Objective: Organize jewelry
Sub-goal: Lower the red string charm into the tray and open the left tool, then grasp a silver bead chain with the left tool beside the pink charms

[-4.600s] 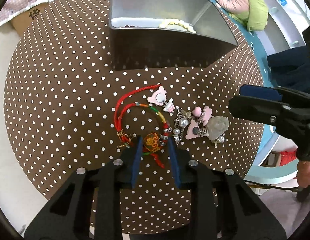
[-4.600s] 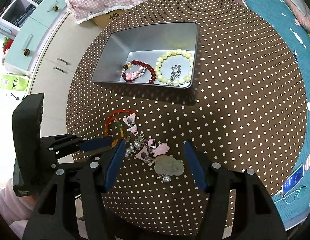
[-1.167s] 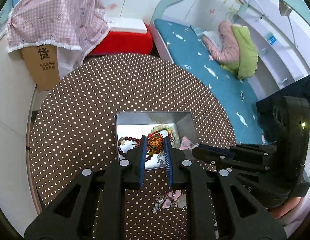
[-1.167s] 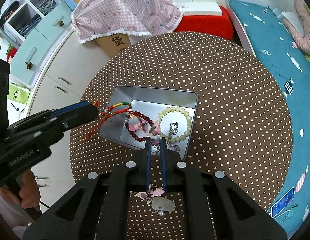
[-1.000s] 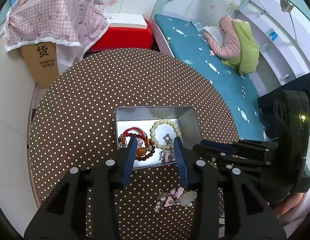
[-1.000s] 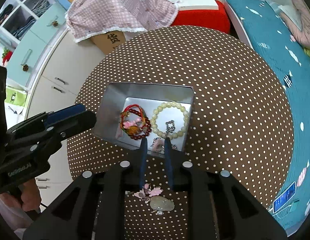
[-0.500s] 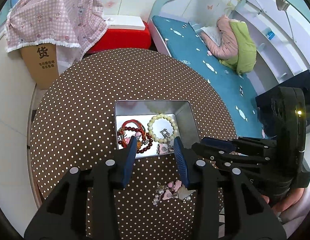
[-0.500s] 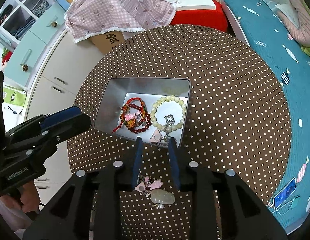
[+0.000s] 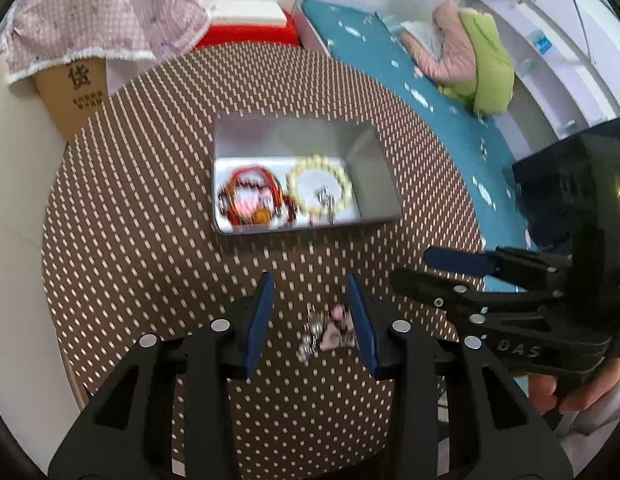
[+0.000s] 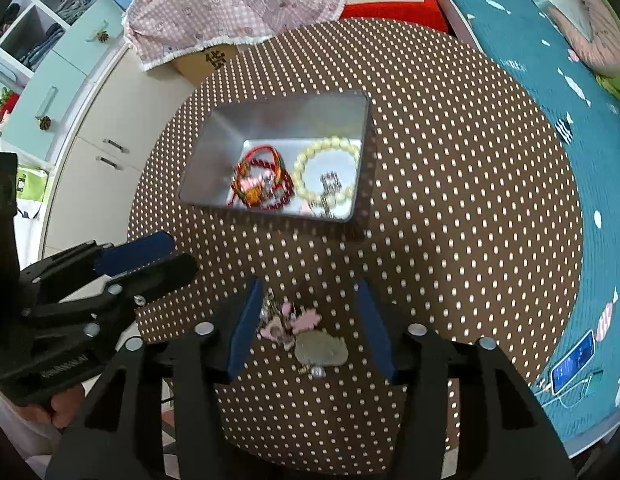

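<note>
A grey metal box (image 9: 366, 160) (image 10: 214, 140) stands on the round brown dotted table (image 9: 130, 220) (image 10: 470, 200). Inside lie a red cord bracelet (image 9: 250, 194) (image 10: 260, 178) with dark red beads and a cream bead bracelet (image 9: 320, 188) (image 10: 326, 178). A pile of pink charms and pearls (image 9: 330, 330) (image 10: 298, 328) with a grey flower piece (image 10: 320, 350) lies on the table near me. My left gripper (image 9: 310, 316) is open and empty above the pile. My right gripper (image 10: 308, 326) is open and empty, straddling the pile from above.
A cardboard box under pink checked cloth (image 9: 86, 84) (image 10: 230, 4) and a red box (image 9: 246, 32) stand beyond the table. A teal bed (image 10: 550, 80) lies at right, white-green cabinets (image 10: 70, 80) at left. A phone (image 10: 572, 362) lies on the bed.
The left gripper dropped the red cord bracelet into the box and the right gripper dropped its pink charm there. Both opened and drew back from the box toward the pile.
</note>
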Tool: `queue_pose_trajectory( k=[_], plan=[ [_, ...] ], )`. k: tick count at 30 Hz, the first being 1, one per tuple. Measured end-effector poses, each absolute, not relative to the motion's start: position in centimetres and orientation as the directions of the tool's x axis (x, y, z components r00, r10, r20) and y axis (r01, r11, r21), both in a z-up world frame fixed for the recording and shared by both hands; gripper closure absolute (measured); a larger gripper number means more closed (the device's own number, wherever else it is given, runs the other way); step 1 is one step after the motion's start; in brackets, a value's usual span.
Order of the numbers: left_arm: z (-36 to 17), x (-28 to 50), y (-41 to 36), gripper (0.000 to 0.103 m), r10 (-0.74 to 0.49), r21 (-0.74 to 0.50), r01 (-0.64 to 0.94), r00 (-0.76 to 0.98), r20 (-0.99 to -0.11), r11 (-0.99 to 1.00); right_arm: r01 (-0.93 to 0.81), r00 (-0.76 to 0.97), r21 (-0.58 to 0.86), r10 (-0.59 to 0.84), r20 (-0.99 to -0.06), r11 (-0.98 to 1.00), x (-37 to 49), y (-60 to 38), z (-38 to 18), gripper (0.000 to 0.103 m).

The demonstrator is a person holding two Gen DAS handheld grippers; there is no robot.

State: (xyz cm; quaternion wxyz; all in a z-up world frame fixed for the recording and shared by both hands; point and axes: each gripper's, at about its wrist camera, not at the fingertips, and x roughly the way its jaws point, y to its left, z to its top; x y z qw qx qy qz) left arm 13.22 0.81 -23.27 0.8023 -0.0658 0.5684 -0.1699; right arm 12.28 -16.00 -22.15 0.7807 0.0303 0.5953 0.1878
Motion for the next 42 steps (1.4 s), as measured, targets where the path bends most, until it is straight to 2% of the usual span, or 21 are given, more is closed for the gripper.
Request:
queue_pose_trajectory(
  k=[7,19,26,28,36,38,40,42],
  plan=[
    [-26.7,11.5,-0.9,0.064,-0.330,-0.287,0.221,0.195,-0.924,0.932,-0.228,0.179,0.272,0.315,-0.932,0.935,10.8,-16.9,-23.8,0.048],
    [-30.3,10.8,-1.5,0.065,-0.310,-0.283,0.195,0.127,-0.942,0.939,-0.223,0.120,0.273,0.305,-0.945,0.936,9.6,-16.8,-25.7,0.047],
    [-31.6,10.8,-2.1,0.082,-0.269,-0.242,0.205,0.118,-0.956,0.948,-0.238,0.100,0.282,0.312,-0.945,0.929,9.2,-16.6,-26.1,0.047],
    [-31.7,10.9,-2.1,0.091,-0.240,-0.212,0.205,0.122,-0.963,0.956,-0.238,0.095,0.283,0.313,-0.945,0.929,9.3,-16.4,-26.3,0.047],
    [-31.9,11.3,-2.2,0.094,-0.219,-0.193,0.197,0.121,-0.968,0.961,-0.294,0.081,0.326,0.363,-0.928,0.899,9.5,-14.9,-26.3,0.047],
    [-30.5,11.9,-1.4,0.094,-0.235,-0.210,0.183,0.131,-0.963,0.960,-0.323,0.075,0.352,0.395,-0.916,0.879,9.5,-14.3,-26.3,0.051],
    [-30.0,11.8,-0.6,0.094,-0.248,-0.224,0.165,0.144,-0.958,0.961,-0.366,0.074,0.370,0.423,-0.903,0.854,9.4,-13.6,-26.2,0.066],
    [-29.4,11.8,0.1,0.094,-0.263,-0.242,0.144,0.159,-0.952,0.960,-0.398,0.071,0.370,0.430,-0.900,0.840,9.5,-12.8,-26.3,0.074]
  ],
)
